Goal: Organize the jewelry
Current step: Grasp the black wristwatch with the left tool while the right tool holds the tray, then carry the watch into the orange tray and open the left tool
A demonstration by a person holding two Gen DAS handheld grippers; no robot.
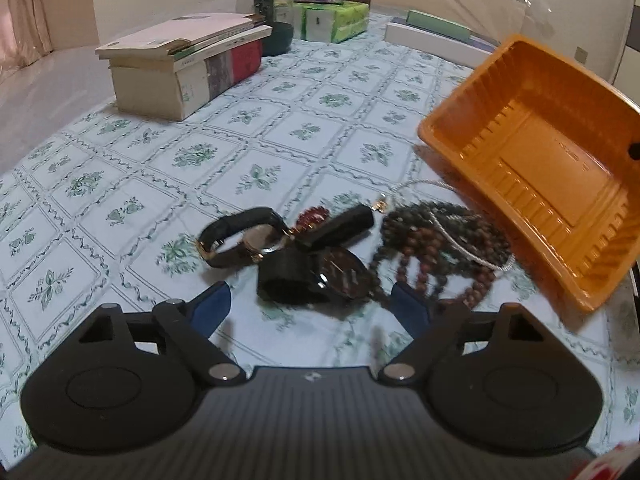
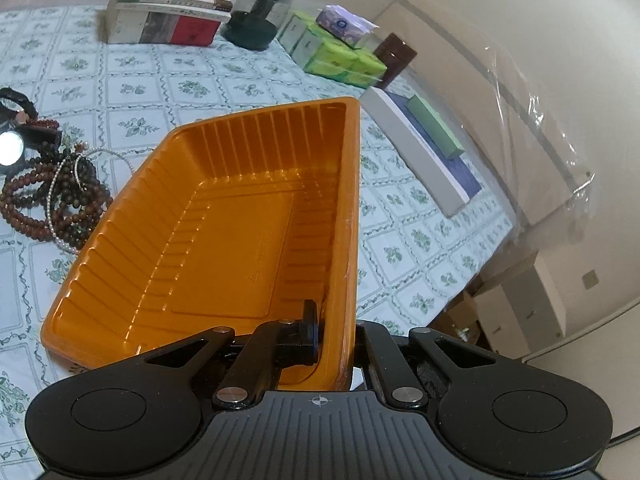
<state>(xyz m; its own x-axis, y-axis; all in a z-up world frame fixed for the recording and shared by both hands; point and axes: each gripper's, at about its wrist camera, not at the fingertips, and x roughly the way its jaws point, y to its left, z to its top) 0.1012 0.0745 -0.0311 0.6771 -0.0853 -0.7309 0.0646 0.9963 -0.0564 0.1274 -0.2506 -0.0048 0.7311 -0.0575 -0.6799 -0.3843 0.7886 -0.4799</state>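
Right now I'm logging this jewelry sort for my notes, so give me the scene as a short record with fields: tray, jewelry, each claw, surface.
tray: orange tray, empty, tilted, lifted off the tablecloth on its held side
right claw: right claw shut on the tray's rim
left claw: left claw open, nothing between its fingers, pointed at the jewelry
jewelry: black watches and bead bracelets heaped on the cloth beside the tray
surface: floral tablecloth
background: stack of books, tissue packs

Matte black left gripper (image 1: 310,304) and right gripper (image 2: 334,330): ribbed housings, round discs, silver pivot screws (blue pads left).
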